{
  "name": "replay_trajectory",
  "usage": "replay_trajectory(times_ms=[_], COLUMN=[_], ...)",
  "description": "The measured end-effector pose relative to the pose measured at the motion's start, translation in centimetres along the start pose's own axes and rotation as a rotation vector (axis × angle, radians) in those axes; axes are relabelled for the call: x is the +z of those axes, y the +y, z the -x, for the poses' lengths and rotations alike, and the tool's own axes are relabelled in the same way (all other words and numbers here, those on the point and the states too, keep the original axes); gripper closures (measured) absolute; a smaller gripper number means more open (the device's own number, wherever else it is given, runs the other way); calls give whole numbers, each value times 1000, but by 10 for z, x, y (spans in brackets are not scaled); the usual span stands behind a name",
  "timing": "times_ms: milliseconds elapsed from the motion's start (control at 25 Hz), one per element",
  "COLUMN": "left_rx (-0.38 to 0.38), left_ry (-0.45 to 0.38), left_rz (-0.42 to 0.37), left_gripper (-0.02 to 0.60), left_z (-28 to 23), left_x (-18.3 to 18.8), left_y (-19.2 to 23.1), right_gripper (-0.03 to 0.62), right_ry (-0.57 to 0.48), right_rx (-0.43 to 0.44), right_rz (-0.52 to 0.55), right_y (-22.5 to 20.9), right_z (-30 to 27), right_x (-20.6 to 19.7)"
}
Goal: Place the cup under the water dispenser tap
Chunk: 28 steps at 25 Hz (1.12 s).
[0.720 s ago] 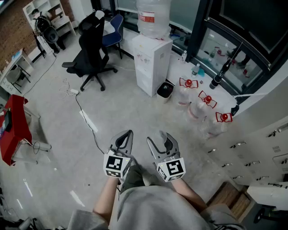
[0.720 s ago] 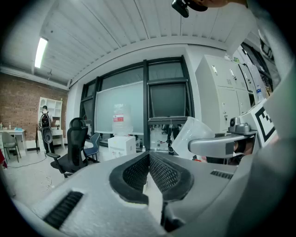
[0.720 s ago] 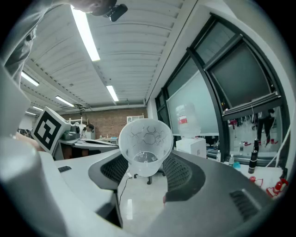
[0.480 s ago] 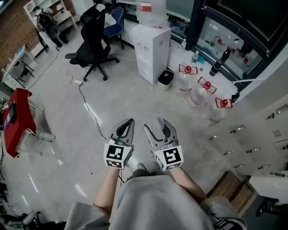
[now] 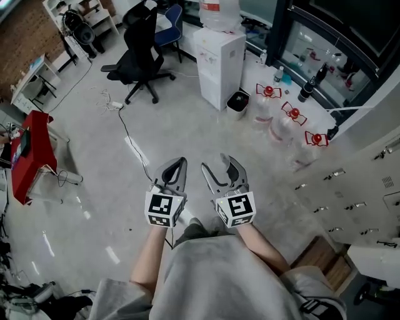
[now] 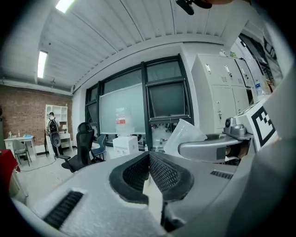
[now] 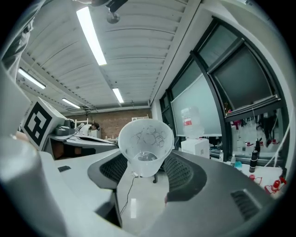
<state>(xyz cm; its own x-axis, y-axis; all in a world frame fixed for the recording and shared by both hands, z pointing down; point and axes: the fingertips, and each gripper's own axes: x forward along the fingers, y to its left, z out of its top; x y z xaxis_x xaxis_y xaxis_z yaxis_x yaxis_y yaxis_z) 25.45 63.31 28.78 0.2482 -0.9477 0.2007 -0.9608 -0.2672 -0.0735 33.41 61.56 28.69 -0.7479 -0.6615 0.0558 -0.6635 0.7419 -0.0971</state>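
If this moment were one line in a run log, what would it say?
right gripper: shut on cup | left gripper: shut, empty | water dispenser: ahead, some way off | stage: cup not yet at dispenser

We see the cup [image 7: 145, 146] as thin translucent plastic, frosted, smooth-walled. Right gripper [image 7: 147, 163] shell: matt grey plastic; its fingers [image 7: 181, 173] black, matt, cross-ribbed, prob. rubber. Floor [image 5: 187, 134] grey, smooth, semi-glossy w/ light streaks. Water dispenser [image 5: 217, 59] casing white, smooth; bottle [image 5: 219, 7] clear plastic. Sweatshirt [image 5: 231, 275] grey cloth.
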Motion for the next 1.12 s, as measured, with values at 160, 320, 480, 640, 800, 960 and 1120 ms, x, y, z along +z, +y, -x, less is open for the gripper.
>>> replay_trajectory(times_ms=[160,320,480,640,800,960,1120], left_rx=[10,5,-24,-63,-108,-135,-158], left_ry=[5,-6,-4,-10,-14,-14,-12], left_rz=[3,15,21,24,21,20,26], left_gripper=[572,572,572,572,572,572,572], left_z=[-1,-20,-52,-85,-111,-131,-147], left_x=[-4,-10,-12,-8,-5,-6,-10], left_y=[17,41,72,111,149,190,223], right_gripper=[345,345,345,345,345,345,345], right_ry=[14,29,45,57,59,66,74], right_rx=[9,2,-26,-61,-108,-145,-169], right_rz=[4,22,29,25,11,13,18], right_y=[6,1,-11,-21,-29,-31,-32], right_z=[-16,-45,-86,-136,-183,-224,-259], right_x=[-4,-12,-14,-12,-9,-10,-14])
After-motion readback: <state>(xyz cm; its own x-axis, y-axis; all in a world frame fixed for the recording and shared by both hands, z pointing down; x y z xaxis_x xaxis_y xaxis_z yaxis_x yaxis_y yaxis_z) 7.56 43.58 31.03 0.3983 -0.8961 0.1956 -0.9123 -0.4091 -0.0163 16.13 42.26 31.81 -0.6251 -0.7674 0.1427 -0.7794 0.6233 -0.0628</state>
